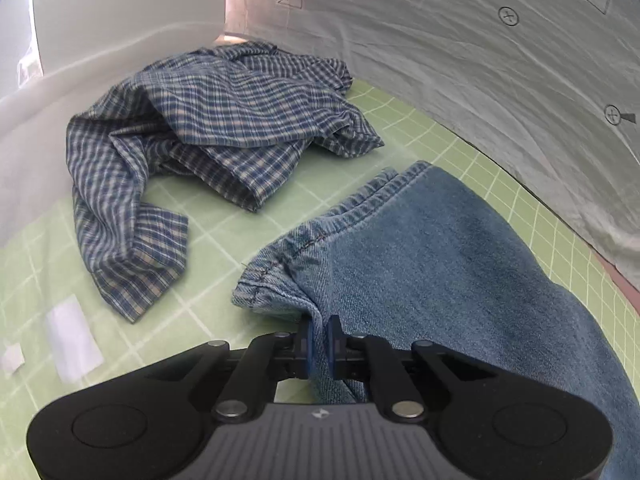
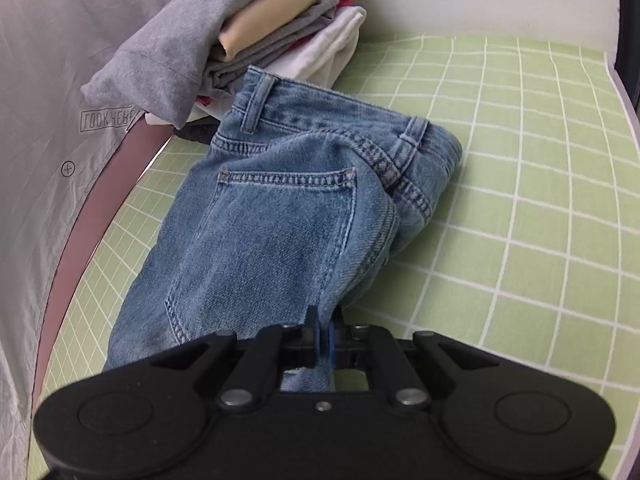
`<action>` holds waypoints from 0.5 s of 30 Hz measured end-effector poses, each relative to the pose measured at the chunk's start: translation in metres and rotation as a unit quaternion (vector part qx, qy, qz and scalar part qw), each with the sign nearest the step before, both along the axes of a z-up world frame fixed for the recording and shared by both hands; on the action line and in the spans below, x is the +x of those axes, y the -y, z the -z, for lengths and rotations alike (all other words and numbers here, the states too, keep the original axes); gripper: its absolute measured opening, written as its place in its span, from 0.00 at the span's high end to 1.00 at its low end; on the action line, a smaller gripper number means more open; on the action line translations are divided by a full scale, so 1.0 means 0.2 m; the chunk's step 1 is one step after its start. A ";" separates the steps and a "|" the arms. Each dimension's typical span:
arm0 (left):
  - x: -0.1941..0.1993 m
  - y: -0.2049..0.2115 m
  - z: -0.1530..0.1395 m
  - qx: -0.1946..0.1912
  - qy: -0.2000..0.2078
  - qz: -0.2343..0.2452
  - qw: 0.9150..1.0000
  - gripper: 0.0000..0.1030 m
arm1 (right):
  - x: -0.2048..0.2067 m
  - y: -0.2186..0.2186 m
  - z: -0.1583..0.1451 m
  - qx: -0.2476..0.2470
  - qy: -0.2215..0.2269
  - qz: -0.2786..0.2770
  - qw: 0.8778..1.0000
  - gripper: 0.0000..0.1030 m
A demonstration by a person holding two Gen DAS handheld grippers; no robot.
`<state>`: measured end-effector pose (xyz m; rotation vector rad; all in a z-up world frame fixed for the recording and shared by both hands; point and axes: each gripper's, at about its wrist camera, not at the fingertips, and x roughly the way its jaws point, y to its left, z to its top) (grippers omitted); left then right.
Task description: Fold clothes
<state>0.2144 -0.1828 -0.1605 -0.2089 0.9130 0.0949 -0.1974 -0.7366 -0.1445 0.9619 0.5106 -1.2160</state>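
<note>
Left wrist view: we see the left gripper (image 1: 319,338), black with blue pads, at 6 o'clock, its jaws clamped on a fold of the faded blue denim jeans (image 1: 440,264). The denim pinch sits near a stitched hem; that hem edge runs from the gripper up toward 1 o'clock. The rest of the leg spreads out to 4 o'clock and lies on the pale green counter mat with a white grid (image 1: 224,240).

At 11 o'clock a crumpled blue-and-white plaid shirt (image 1: 216,136) lies in a heap on the mat, apart from the jeans, one sleeve trailing down toward 8 o'clock. Two small white patches of tape (image 1: 74,342) sit on the mat at 8 o'clock. A wrinkled white sheet with printed arrows and cross marks (image 1: 480,80) rises along the edge from 12 to 3 o'clock.

Right wrist view: the right gripper (image 2: 323,338) at 6 o'clock is closed on a denim fold of the same jeans (image 2: 280,216). We see the waist end here: a back pocket at centre, belt loops and waistband toward 12 and 1 o'clock. The garment is bunched and part lifted, the waistband folded over on itself at 2 o'clock.

At 11 o'clock a stack of folded clothes in grey, beige, red and white (image 2: 256,36) stands just behind the waistband; we cannot tell whether they touch. The green mat (image 2: 520,184) is bare from 1 to 4 o'clock.
</note>
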 end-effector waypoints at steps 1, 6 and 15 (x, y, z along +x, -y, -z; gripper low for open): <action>-0.04 -0.02 -0.02 0.003 0.001 0.000 1.000 0.92 | -0.01 0.00 -0.02 -0.011 -0.011 -0.009 1.000 0.96; -0.33 -0.26 0.00 -0.011 -0.023 -0.049 0.998 0.92 | -0.05 -0.02 -0.07 -0.038 -0.057 -0.052 0.996 0.96; -0.72 -0.66 0.03 -0.051 -0.061 -0.120 0.990 0.74 | 0.06 -0.38 -0.21 -0.100 -0.121 -0.148 0.976 0.46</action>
